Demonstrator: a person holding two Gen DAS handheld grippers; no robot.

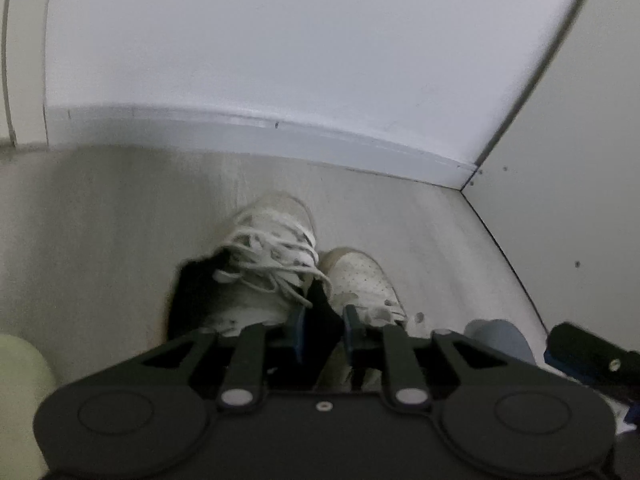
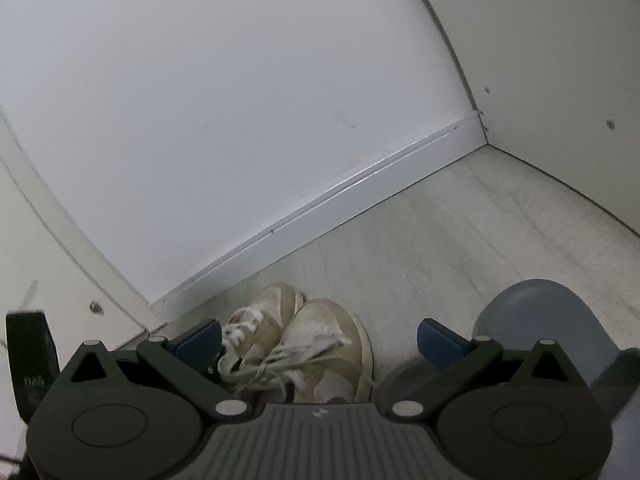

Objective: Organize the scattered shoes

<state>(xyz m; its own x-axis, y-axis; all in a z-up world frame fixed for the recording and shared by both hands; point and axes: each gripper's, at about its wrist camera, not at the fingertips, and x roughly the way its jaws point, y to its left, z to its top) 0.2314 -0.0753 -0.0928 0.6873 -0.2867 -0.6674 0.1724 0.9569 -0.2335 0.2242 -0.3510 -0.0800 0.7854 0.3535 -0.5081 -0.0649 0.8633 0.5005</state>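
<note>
Two white sneakers stand side by side on the pale floor, toes toward the wall. In the left wrist view the laced sneaker point(image 1: 272, 256) is on the left and the one with the perforated toe point(image 1: 360, 280) on the right. My left gripper point(image 1: 325, 330) sits low over their heels, its blue pads slightly apart with a dark shoe collar between them, not pinched. In the right wrist view the same pair point(image 2: 320, 344) lies below my right gripper point(image 2: 320, 340), which stands wide open above the shoes and holds nothing.
A white wall with a grey baseboard point(image 1: 360, 140) runs just beyond the toes. A pale cabinet panel point(image 1: 580, 200) closes the right side. A blue-grey rounded object point(image 2: 548, 328) lies to the right of the pair, and a pale green rounded object point(image 1: 20, 380) to the left.
</note>
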